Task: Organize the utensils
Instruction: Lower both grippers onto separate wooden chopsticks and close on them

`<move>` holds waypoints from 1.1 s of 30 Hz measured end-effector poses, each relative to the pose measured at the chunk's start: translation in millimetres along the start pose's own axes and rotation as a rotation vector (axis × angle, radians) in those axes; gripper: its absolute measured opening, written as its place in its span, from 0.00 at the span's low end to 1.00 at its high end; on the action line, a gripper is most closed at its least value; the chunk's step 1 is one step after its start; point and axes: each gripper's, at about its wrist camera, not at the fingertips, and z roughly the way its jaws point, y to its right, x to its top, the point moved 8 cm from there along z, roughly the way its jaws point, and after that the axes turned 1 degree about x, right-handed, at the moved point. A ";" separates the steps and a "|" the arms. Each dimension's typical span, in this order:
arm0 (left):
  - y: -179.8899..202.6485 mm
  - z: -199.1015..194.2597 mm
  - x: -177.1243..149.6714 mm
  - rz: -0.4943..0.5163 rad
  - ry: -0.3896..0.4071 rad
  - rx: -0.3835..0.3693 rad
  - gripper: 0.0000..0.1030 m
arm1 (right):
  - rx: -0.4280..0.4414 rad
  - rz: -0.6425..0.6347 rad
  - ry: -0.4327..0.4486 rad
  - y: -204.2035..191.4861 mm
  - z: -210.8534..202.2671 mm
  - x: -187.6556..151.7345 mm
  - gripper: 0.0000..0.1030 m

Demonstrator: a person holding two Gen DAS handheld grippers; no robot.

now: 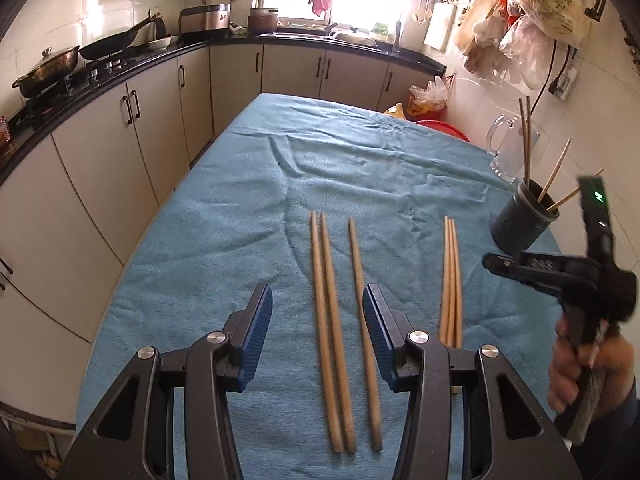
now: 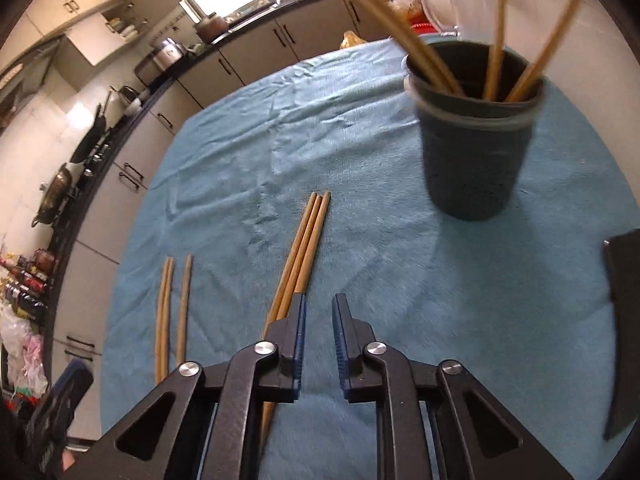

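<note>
Wooden chopsticks lie on the blue cloth: a pair, a single one and a bundle of three. My left gripper hangs open just above the pair and the single one, which lie between its blue pads. A dark holder with several chopsticks standing in it is at the right. In the right wrist view the holder is ahead. My right gripper has only a narrow gap between its pads, with nothing in it. The bundle runs under its left finger.
A clear glass mug stands behind the holder near the wall. Kitchen cabinets and a counter with pans run along the left and far side. A person's hand holds the right gripper. A dark flat object lies at the table's right edge.
</note>
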 end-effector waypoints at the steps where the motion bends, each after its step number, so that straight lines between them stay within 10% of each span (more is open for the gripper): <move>1: -4.6 2.3 -0.3 -0.006 -0.007 -0.001 0.44 | -0.010 -0.007 -0.011 -2.5 8.3 3.2 0.13; 33: -26.3 20.0 -7.4 -0.032 -0.073 0.001 0.44 | -0.205 -0.096 -0.121 -19.7 64.2 31.1 0.08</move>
